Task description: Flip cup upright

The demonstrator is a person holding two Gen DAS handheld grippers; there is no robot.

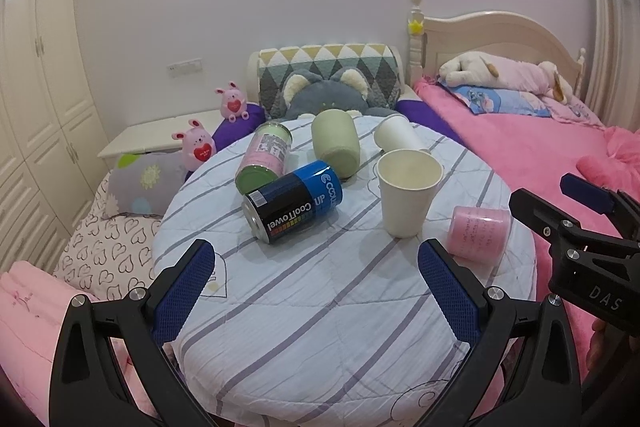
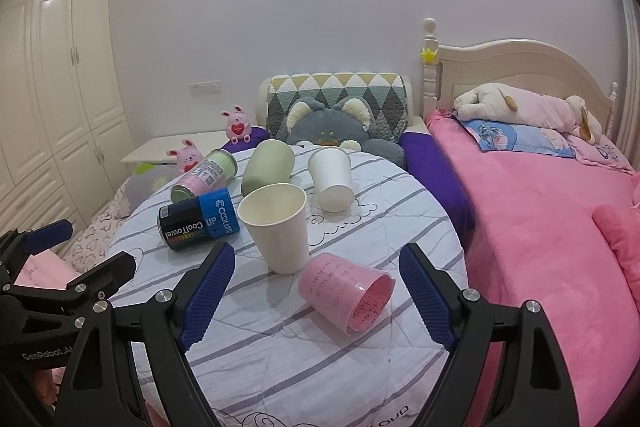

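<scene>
A white paper cup (image 1: 407,195) (image 2: 277,227) stands upright on the round striped table (image 1: 320,307) (image 2: 280,339). A second white cup (image 1: 398,139) (image 2: 331,179) stands upside down behind it. A pink cup (image 1: 478,233) (image 2: 347,289) lies on its side in front, its mouth towards the right gripper. My left gripper (image 1: 316,291) is open and empty, short of the cups. My right gripper (image 2: 316,301) is open, its fingers either side of the pink cup, not touching. The right gripper also shows at the right of the left wrist view (image 1: 576,211).
A blue and black can (image 1: 294,202) (image 2: 199,224), a pink and green can (image 1: 265,157) (image 2: 203,174) and a green cup (image 1: 336,143) (image 2: 267,167) lie on the table's far left. A pink bed (image 2: 552,227) is at right, plush toys (image 1: 326,95) behind.
</scene>
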